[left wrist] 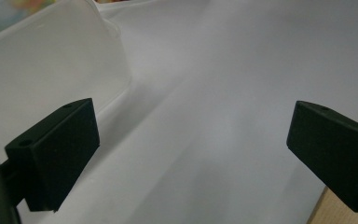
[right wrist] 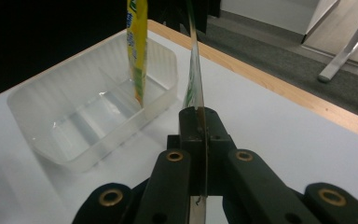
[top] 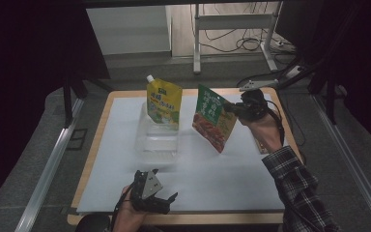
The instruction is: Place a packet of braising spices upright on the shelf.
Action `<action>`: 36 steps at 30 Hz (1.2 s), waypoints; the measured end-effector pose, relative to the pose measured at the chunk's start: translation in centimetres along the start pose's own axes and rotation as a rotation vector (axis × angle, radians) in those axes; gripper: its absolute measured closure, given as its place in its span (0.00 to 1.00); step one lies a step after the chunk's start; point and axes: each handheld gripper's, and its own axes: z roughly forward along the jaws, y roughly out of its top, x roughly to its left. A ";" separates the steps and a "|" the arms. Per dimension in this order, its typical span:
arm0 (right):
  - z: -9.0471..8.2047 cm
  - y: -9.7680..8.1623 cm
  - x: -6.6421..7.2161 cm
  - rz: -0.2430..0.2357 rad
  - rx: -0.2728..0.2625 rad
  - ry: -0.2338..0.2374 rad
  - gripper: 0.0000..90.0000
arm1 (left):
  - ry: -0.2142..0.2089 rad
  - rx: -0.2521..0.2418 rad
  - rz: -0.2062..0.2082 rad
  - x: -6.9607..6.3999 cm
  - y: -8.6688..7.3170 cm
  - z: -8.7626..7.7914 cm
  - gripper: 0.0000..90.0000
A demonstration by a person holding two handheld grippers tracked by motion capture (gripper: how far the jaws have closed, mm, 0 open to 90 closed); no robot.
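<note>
The right gripper (top: 233,109) has its jaws clamped flat on the edge of a green pouch (top: 214,124), which hangs in the air over the white mat (top: 222,179), tilted, its long axis running from upper left to lower right in the high view; the clear tray (right wrist: 65,140) lies to the left of that pouch, near but apart from it, and a yellow pouch (top: 164,102) already stands upright at the tray's far end. Judged from this, the green pouch must travel left and come down beside the yellow one; the right hand is plainly the nearer. The left gripper (top: 157,198) rests low at the near edge of the mat, jaws wide with nothing between them; its own view looks across bare mat with the tray wall (left wrist: 51,70) at the left. From the right gripper view the green pouch is seen edge-on, so its face is unreadable; its lower corner is cut off; printing on both pouches is too small to make out.
</note>
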 end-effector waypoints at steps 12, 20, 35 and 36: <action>-1.1 1.6 1.2 -0.063 0.001 0.011 0.99 | -0.021 -0.033 -0.040 0.2 0.0 -0.2 0.01; -1.9 2.3 2.1 -0.088 -0.013 0.057 0.99 | -0.038 -0.047 -0.046 0.2 0.1 -0.2 0.00; -2.4 4.6 4.1 -0.141 -0.033 0.125 0.99 | -0.043 -0.060 -0.054 0.3 0.0 -0.2 0.00; -2.3 4.7 4.2 -0.142 -0.033 0.131 0.99 | -0.042 -0.058 -0.053 0.3 0.0 -0.2 0.00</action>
